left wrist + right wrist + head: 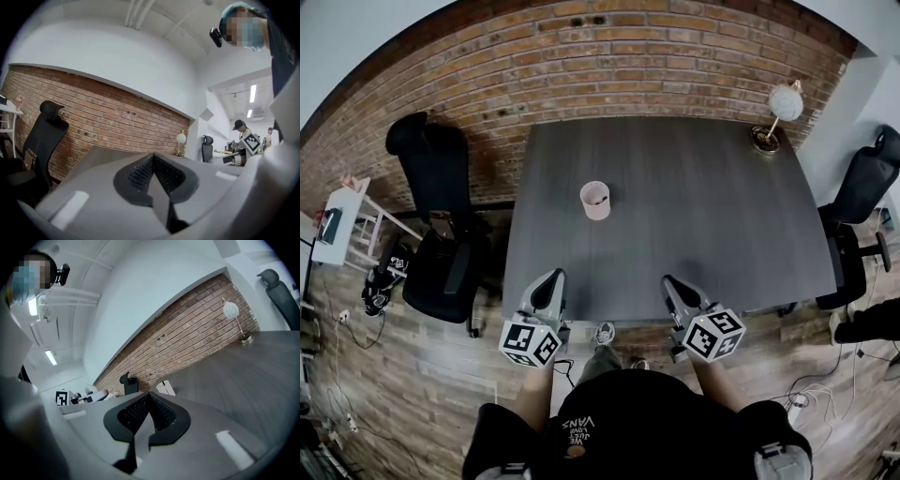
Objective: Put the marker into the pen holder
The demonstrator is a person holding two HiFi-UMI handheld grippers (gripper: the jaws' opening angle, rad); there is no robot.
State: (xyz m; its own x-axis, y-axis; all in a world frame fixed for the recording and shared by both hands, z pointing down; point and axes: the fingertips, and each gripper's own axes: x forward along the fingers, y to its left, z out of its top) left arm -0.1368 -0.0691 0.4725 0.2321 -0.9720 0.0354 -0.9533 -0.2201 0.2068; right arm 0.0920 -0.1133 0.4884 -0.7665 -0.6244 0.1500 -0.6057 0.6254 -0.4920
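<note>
A pale pink pen holder (595,200) stands upright on the dark grey table (703,216), left of the middle. A small dark shape shows in its mouth, too small to name; no marker lies loose on the table. The same pen holder (165,387) appears beyond the right jaws. My left gripper (549,282) and right gripper (674,285) hover side by side at the table's near edge, well short of the holder. In both gripper views the jaws meet, with nothing held: left gripper (153,157), right gripper (148,397).
A white globe desk lamp (776,114) stands at the table's far right corner. Black office chairs sit left (441,220) and right (862,202) of the table. A brick wall (609,66) runs behind. Cables lie on the wooden floor. A person (239,133) stands far off.
</note>
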